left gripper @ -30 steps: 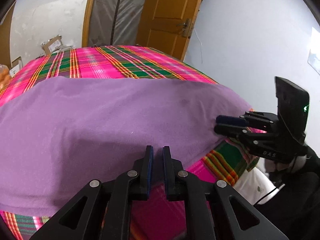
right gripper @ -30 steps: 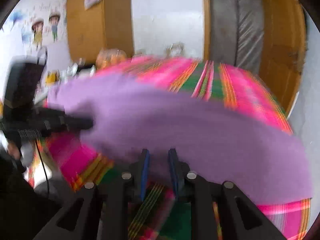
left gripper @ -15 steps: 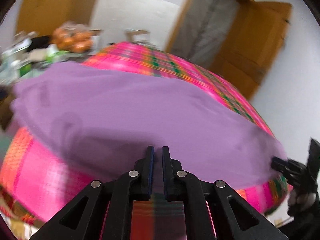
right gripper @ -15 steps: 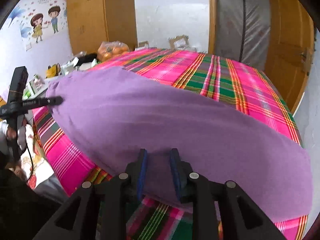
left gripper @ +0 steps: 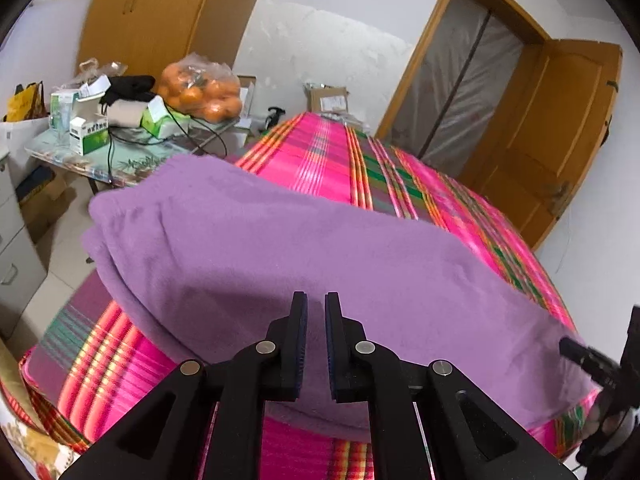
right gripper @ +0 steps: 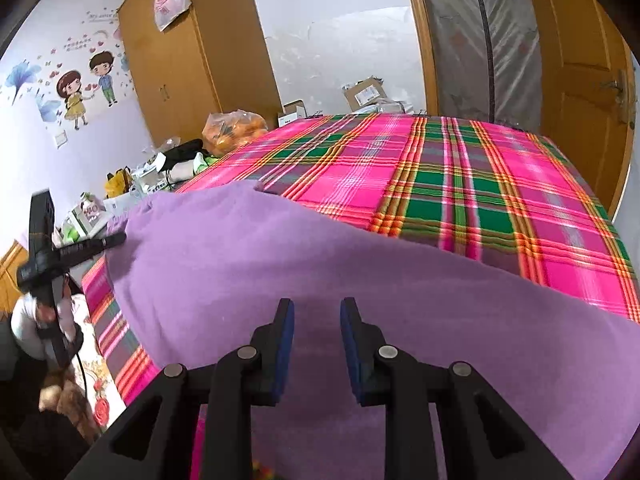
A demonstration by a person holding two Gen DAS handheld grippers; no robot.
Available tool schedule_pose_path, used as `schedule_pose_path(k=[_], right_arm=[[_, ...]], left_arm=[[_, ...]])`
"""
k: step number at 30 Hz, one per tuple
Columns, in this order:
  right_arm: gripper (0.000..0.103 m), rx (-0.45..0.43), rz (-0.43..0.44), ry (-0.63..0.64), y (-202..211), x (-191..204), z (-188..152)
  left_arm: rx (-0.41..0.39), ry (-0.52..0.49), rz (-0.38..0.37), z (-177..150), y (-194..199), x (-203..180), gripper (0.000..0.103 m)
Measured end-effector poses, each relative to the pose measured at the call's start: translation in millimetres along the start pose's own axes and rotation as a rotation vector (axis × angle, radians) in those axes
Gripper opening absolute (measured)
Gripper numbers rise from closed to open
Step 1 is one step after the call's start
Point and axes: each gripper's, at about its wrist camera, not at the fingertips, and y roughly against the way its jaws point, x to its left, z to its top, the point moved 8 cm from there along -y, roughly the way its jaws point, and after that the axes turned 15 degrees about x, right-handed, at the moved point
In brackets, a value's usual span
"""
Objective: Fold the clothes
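Observation:
A purple fleece garment (left gripper: 320, 240) lies spread across a bed with a pink and green plaid sheet (left gripper: 320, 160). My left gripper (left gripper: 316, 309) hovers over the garment's near edge toward its left end, jaws nearly together with nothing pinched. In the right wrist view the left gripper (right gripper: 118, 239) has its tips at the left corner of the garment (right gripper: 320, 272). My right gripper (right gripper: 317, 308) stands open above the garment near its right end, with cloth showing through the gap. In the left wrist view the right gripper (left gripper: 568, 345) pokes in at the garment's right corner.
A cluttered side table (left gripper: 80, 152) left of the bed holds a bag of oranges (left gripper: 200, 92), boxes and cables. A wooden door (left gripper: 560, 140) and a plastic-covered doorway stand behind the bed. The plaid sheet (right gripper: 480, 184) beyond the garment is bare. A white sleeve (right gripper: 28, 320) shows at the lower left.
My left gripper has swung left along the garment and rolled, and the side table is now in its view. The right gripper has shifted right. The two grippers now stand farther apart.

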Motion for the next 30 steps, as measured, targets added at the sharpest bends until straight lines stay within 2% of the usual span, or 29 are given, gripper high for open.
schedule_pose_path(k=[4, 7, 10, 14, 18, 22, 27, 30], right_arm=[[0.025, 0.021, 0.015, -0.038, -10.1, -3.3, 10.8], [0.025, 0.051, 0.036, 0.009, -18.5, 7.4, 8.3], [0.025, 0.05, 0.08, 0.119, -20.9, 38.2, 6.0], [0.025, 0.082, 0.117, 0.21, -36.6, 73.3, 4.6], [0.028, 0.165, 0.138, 0.298, -50.0, 91.9, -7.4], [0.028, 0.163, 0.166, 0.349, -38.9, 97.0, -3.6], [0.028, 0.092, 0.141, 0.194, -32.3, 67.1, 45.2], [0.028, 0.088, 0.158, 0.125, -41.4, 53.5, 68.4]], left_arm=[[0.016, 0.064, 0.033, -4.4, 0.5, 23.3, 0.009], [0.01, 0.063, 0.035, -8.3, 8.7, 29.5, 0.009], [0.004, -0.018, -0.012, -14.8, 17.3, 5.9, 0.009], [0.048, -0.154, -0.107, -28.2, 8.0, -42.4, 0.009], [0.137, -0.279, -0.131, -51.2, -10.1, -74.2, 0.009], [0.137, -0.327, -0.147, -55.2, -3.7, -83.2, 0.01], [0.082, -0.305, -0.129, -30.3, 3.9, -80.8, 0.01], [0.045, -0.257, -0.107, -11.4, 5.7, -73.7, 0.01]])
